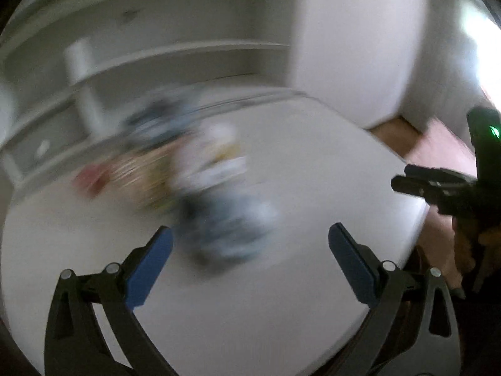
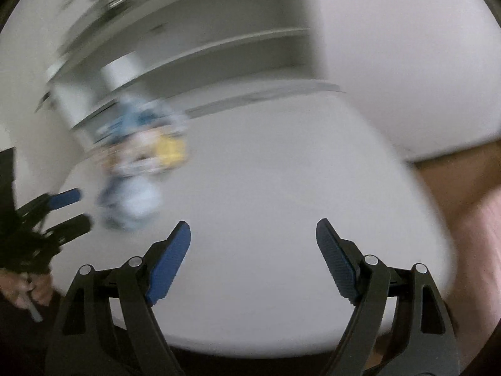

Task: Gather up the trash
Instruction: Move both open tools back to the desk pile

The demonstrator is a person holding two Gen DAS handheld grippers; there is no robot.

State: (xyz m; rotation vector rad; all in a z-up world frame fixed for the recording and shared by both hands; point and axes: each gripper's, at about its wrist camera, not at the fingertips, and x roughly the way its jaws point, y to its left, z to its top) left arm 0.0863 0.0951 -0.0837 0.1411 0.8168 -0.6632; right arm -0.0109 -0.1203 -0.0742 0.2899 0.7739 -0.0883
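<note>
Both views smeared by motion blur. My left gripper (image 1: 250,244) jaws spread wide, nothing between them; right gripper (image 2: 253,238) likewise spread, holding nothing. Trash pile (image 1: 191,181) sits on white table (image 1: 328,163), just beyond left fingers toward 11 o'clock; in right view pile (image 2: 137,169) lies at 10 o'clock, well apart. I judge risk: closing blind — pads could shove light wrappers instead of pinching. Pile looks crumpled, thin, mixed blue, white, yellow, red; exact items unreadable. Table smooth, matte, rounded edge.
</note>
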